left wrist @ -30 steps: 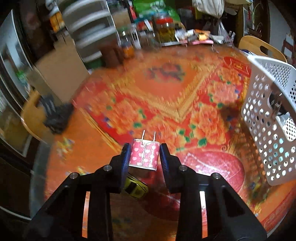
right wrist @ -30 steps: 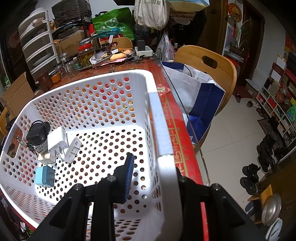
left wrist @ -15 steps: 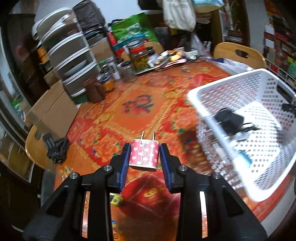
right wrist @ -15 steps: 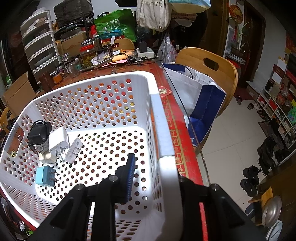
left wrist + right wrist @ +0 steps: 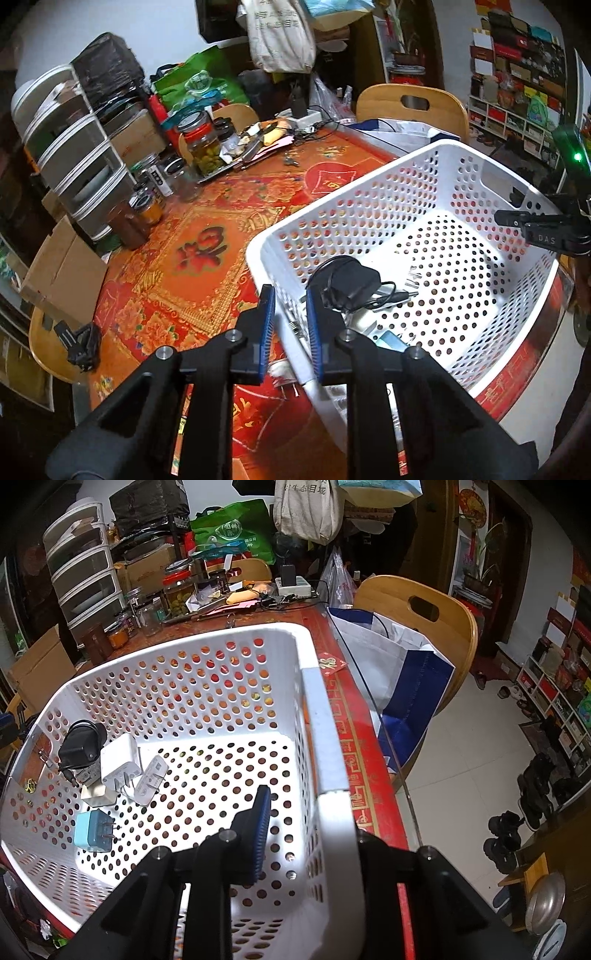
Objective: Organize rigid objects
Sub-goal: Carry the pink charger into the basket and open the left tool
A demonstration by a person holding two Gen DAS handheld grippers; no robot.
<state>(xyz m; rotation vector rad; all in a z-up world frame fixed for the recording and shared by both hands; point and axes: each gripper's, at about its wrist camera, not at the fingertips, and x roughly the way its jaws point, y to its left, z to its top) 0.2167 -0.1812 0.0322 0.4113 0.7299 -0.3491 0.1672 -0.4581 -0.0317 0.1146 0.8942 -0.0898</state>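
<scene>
Left tool (image 5: 290, 317): spread, nothing between the pads; it hangs over the near corner of the basket (image 5: 343, 192), one finger on each side of the rim line.
Pink charger (image 5: 283, 371): seen below the left tool, on the outer side of the basket wall, prongs toward the camera. Only partly in view; cannot tell whether it rests on the table (image 5: 207, 258) or is in the air.
Right tool (image 5: 306, 812): pinching the basket's rim at the opposite side. One finger is inside the wall, the other hidden behind the rim. Judged to be steadying the basket.
Basket contents: black adapter (image 5: 79, 746) with its cord, white charger (image 5: 120, 762), blue charger (image 5: 92, 830), all bunched in the corner nearest the left tool.
Status (judgement): pink charger looks to be outside the basket, so it is not yet sorted.
Handling (judgement): small hard plastic block, light, stiff, not fragile. The smooth shell may slip or twist in a loose pinch.
Hold (judgement): across the two broad flat faces of the body, pads clear of the prongs.
Risk (judgement): it sits close to the wall, so there is little room for the inner finger.
</scene>
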